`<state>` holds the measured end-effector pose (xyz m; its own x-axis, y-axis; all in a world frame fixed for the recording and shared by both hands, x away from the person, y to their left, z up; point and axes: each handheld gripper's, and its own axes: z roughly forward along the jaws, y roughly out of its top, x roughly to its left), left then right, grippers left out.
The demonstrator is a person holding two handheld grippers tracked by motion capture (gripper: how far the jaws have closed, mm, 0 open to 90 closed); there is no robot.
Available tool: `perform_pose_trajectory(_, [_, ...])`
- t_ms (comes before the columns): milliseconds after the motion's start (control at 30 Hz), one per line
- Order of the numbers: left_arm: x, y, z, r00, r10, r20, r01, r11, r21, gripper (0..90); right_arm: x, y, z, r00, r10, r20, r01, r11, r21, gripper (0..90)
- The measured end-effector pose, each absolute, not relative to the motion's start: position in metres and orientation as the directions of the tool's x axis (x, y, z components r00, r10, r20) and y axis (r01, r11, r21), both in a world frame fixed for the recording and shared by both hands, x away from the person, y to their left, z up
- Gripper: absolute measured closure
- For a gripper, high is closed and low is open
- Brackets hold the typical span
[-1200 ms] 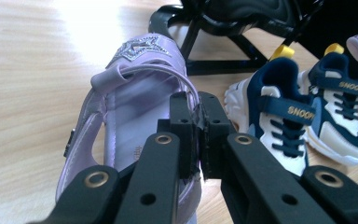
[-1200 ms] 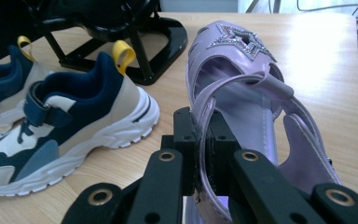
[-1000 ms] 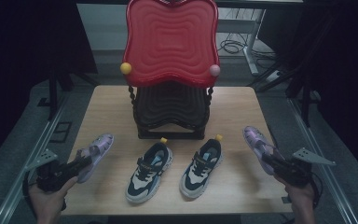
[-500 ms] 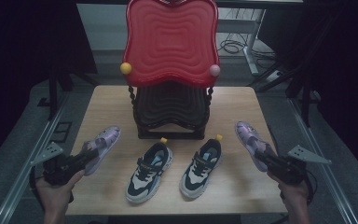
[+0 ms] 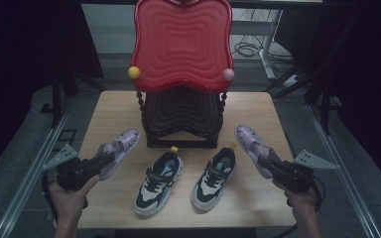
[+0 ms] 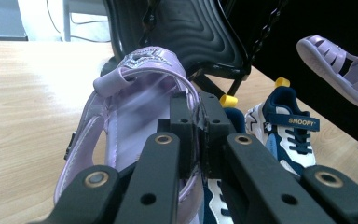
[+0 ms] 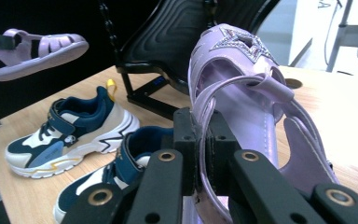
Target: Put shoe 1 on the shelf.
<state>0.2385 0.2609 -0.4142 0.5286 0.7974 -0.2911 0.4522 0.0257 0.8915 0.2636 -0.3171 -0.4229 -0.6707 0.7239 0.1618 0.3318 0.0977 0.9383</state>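
2 tools, each clenched on 1 lilac sandal above the surface.

The left tool (image 5: pixel 96 163) pinches the heel strap of the left sandal (image 5: pixel 118 151); the right tool (image 5: pixel 273 166) grips the strap of the right sandal (image 5: pixel 250 144). Both sandals hang clear of the wooden surface (image 5: pixel 109 106), toes pointing away from the person. Between them, 2 navy-and-white sneakers (image 5: pixel 158 182) (image 5: pixel 214 176) rest on the surface, just in front of a black stand (image 5: pixel 181 116) carrying a red wavy panel (image 5: pixel 182 44).
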Motion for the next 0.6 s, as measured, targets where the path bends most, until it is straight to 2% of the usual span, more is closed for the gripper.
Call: perform_pose_trajectory(600, [0.253,0.244,-0.404,0.568,0.777,-0.273,0.431,0.002,0.902,86.1,0.276,-0.291,-0.419,-0.715,0.682,0.155,0.317,0.118,0.941,84.8])
